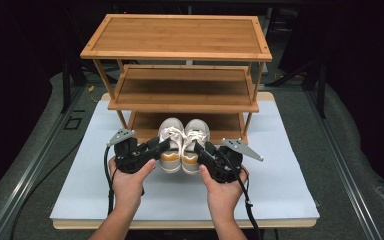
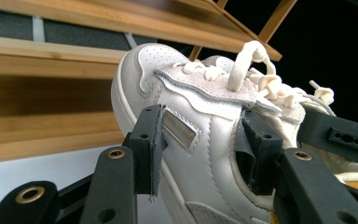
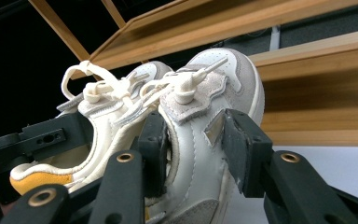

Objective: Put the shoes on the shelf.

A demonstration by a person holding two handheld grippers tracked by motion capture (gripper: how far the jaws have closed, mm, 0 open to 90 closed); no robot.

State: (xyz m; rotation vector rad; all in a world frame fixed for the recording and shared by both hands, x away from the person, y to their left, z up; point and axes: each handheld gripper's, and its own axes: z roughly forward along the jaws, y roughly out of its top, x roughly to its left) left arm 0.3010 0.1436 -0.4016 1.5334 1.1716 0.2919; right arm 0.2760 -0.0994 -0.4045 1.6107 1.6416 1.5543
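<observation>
Two white sneakers sit side by side, toes pointing far, heels near, just in front of the lowest tier of a three-tier bamboo shoe rack (image 1: 177, 55) that stands at the far half of a pale blue-white table top (image 1: 280, 190). Left sneaker (image 1: 170, 145): white leather with grey suede panels, cream laces, yellow-orange heel patch. Right sneaker (image 1: 194, 145): same make, touching the left one along the inner side. Left gripper (image 1: 161, 145), held in the person's left hand (image 1: 129, 181), is clamped across the left sneaker's side wall; in the left gripper view one black jaw presses the outer leather by a small gold label and the other sits inside the shoe's opening, pads against the leather. Right gripper (image 1: 198, 148), in the right hand (image 1: 223, 191), grasps the right sneaker the same way; the right gripper view shows one jaw inside the collar and one on the outer side panel, both in contact. Both shoes appear tilted, toes higher than heels in the gripper views, with rack shelves behind them. Whether the soles touch the table cannot be told. Black cables trail from each gripper toward the near table edge.
</observation>
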